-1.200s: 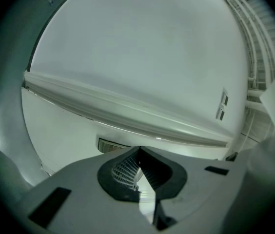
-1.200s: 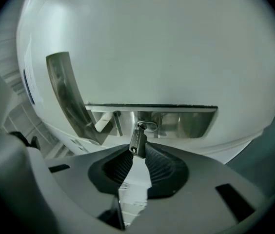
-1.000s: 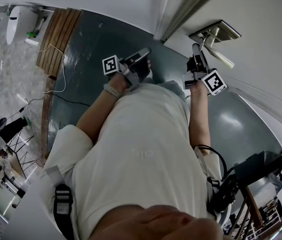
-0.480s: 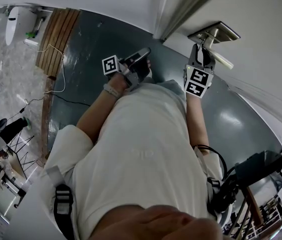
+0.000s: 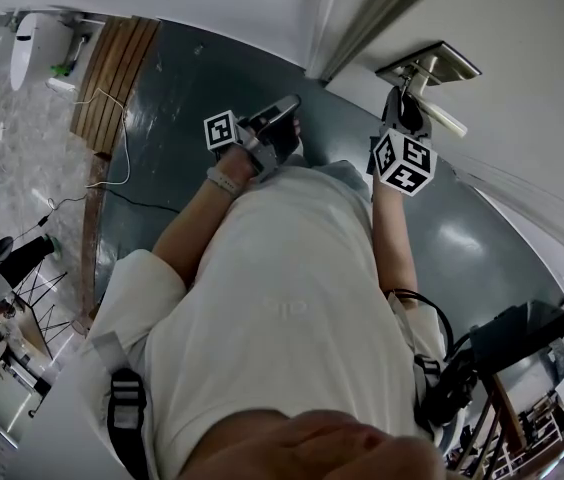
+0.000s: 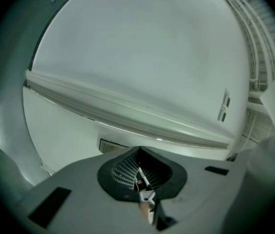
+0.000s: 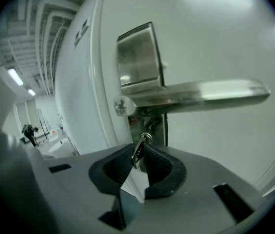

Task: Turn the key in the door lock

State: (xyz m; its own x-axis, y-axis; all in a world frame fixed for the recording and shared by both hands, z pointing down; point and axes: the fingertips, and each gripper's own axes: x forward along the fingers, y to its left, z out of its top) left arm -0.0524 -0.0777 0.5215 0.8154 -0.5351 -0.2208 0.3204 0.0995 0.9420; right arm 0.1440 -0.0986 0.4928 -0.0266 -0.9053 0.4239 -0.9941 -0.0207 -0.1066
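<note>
The key (image 7: 138, 151) sits in the lock cylinder on the door (image 7: 215, 28), just under the lever handle (image 7: 201, 92) and the steel plate (image 7: 136, 57) behind it. Its head leans off upright, which suggests the turn is under way; whether the bolt has moved cannot be told. The right tool (image 5: 402, 108) is at the lock with the key's head between its jaws. The jaws have just been closing and stand partly apart, the pads apparently pressing on the head. What seems left is to roll the wrist to finish the turn, then let go. The left tool (image 6: 138, 168) is held off to the side, its jaws together on nothing, pointed at plain white paneling and well apart from the lock. Room is tight above, with the lever hanging close over the jaws, and the door's edge lies just to one side. Below and back toward the person's body there is open space over the dark floor (image 5: 162, 148).
</note>
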